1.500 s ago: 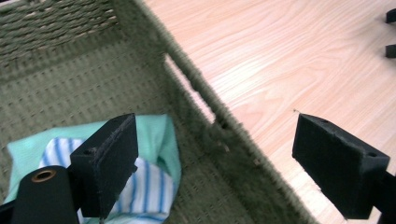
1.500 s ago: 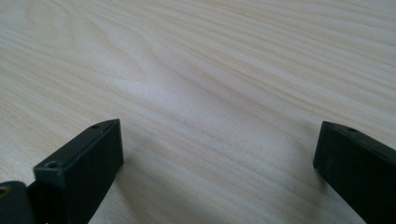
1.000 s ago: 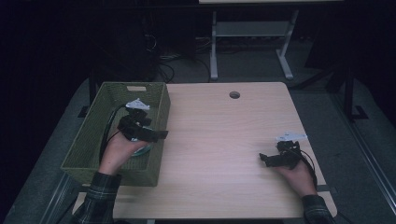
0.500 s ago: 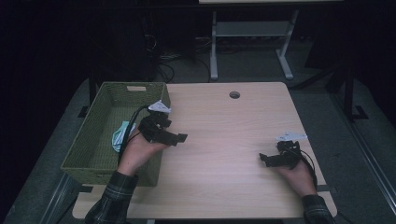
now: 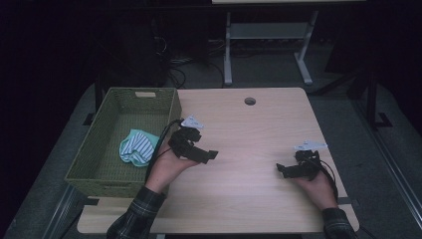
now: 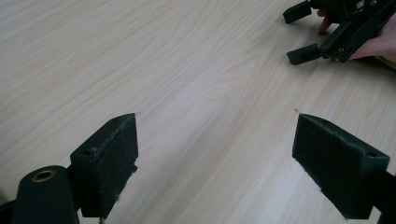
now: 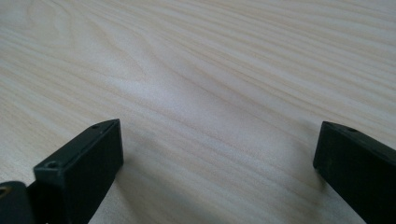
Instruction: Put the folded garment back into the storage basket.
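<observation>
High view showed the left gripper [image 5: 211, 155] over the table [image 5: 249, 134], just beside the green basket [image 5: 99, 154], its jaws spread wide and holding nothing. The striped cloth [image 5: 137, 148] lay inside the basket, apart from it. The right gripper [image 5: 280, 170] rested near the table's right edge, jaws also spread and empty.

left gripper [image 5: 211, 155] out of basket [image 5: 102, 164], over table [image 5: 249, 134], striped cloth [image 5: 137, 147] left inside
</observation>
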A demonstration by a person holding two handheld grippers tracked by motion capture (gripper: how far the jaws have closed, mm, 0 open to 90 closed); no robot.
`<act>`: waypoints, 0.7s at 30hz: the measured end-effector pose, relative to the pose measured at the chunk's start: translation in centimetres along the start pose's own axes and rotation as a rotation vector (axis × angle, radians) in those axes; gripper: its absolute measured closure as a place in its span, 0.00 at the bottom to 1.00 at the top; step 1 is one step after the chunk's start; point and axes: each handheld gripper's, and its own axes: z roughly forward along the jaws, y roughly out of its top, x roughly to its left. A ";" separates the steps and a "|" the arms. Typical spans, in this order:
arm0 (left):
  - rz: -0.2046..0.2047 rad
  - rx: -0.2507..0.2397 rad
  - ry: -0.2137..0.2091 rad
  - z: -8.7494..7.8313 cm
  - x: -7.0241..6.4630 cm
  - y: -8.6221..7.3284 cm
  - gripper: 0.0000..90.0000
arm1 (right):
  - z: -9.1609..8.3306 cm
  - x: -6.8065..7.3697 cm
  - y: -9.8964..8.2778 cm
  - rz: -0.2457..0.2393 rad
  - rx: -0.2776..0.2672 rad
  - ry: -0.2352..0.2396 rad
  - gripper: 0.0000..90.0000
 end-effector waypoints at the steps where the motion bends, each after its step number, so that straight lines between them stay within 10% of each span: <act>1: 0.006 0.001 -0.002 0.3 -0.1 0.0 0.15 | 0.0 0.0 0.0 0.000 0.000 0.000 0.01; 21: 0.040 0.038 -0.016 5.8 -1.9 -2.3 0.15 | 0.0 0.0 0.0 -0.001 0.000 0.000 0.01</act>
